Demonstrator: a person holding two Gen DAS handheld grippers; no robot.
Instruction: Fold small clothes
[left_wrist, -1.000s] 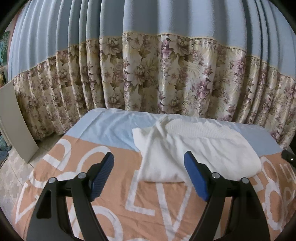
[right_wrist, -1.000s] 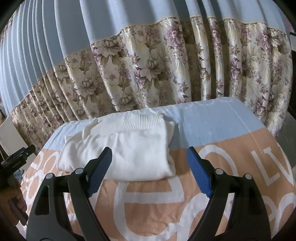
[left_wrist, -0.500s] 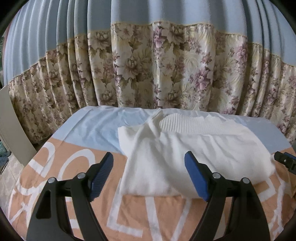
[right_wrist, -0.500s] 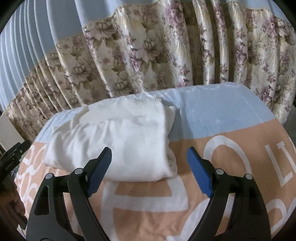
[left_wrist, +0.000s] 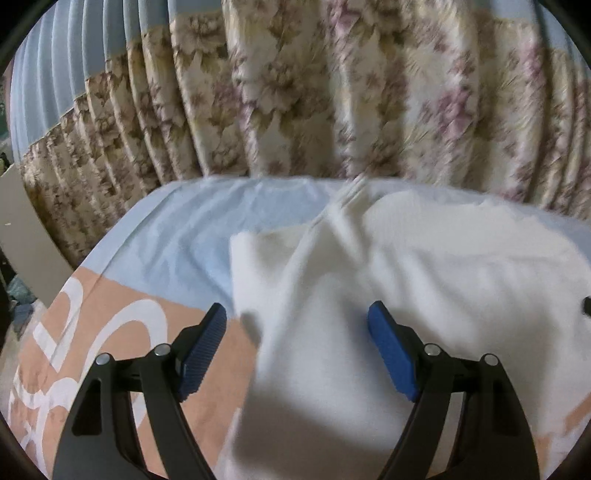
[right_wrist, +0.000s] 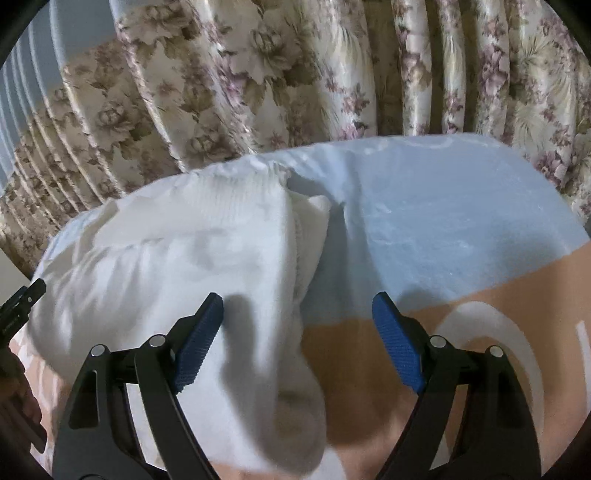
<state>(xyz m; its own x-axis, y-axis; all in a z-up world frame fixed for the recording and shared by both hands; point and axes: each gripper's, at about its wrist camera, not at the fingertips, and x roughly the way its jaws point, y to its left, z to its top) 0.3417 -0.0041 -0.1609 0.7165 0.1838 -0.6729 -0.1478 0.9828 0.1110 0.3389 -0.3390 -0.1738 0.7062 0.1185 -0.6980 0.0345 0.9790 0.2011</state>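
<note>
Lettering, large and white, ran across the peach band of the bedsheet (left_wrist: 110, 295); no word was readable. Left gripper (left_wrist: 295, 332): blue ribbed pads spread apart, straddling the left edge of the white knit garment (left_wrist: 424, 280), which lay folded, soft and ribbed on the sheet. Right gripper (right_wrist: 297, 328): likewise spread, over the garment's right edge. Floral pleated curtain (right_wrist: 295, 74) hung behind.

The folded garment (left_wrist: 424, 266) lies on the bedsheet (right_wrist: 461, 221), with the curtain (left_wrist: 332, 92) hanging behind the bed.
</note>
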